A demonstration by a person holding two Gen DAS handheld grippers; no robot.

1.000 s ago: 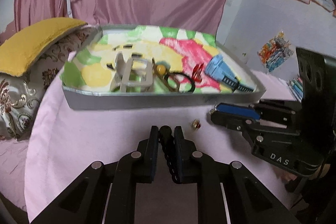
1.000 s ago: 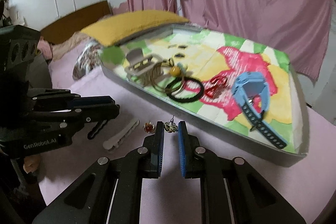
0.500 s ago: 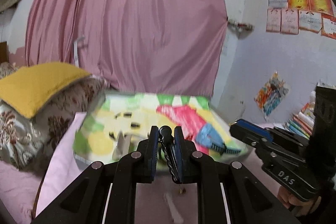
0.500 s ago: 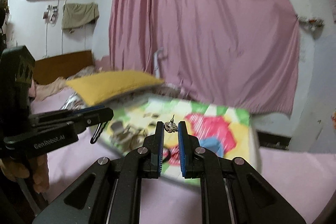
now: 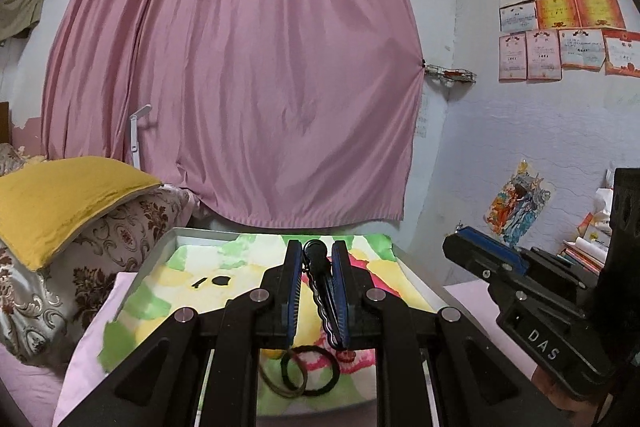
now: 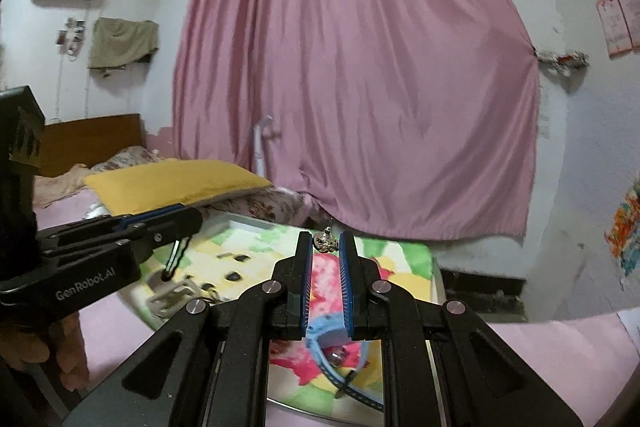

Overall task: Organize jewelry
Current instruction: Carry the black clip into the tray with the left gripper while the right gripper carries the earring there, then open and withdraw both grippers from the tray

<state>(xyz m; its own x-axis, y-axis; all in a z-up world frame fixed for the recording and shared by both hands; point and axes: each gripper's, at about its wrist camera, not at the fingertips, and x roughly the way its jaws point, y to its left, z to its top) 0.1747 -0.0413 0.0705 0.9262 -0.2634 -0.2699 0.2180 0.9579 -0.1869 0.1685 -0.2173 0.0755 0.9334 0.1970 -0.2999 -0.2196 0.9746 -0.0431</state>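
While the left gripper (image 5: 316,259) pinches a wavy black hair clip (image 5: 325,293), the right gripper (image 6: 326,247) nips a small gold earring (image 6: 326,242).

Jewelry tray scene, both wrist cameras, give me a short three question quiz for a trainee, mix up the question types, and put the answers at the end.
1. True or false: the left gripper is empty.
2. Multiple choice: what does the right gripper hold at its fingertips? A) a hair tie B) a small metal earring C) a watch
3. Fill in: below both grippers lies the ____ with a colorful lining.

Key:
1. False; it is shut on a black wavy hair clip.
2. B
3. tray; black hair ties and a blue watch already lie in it.
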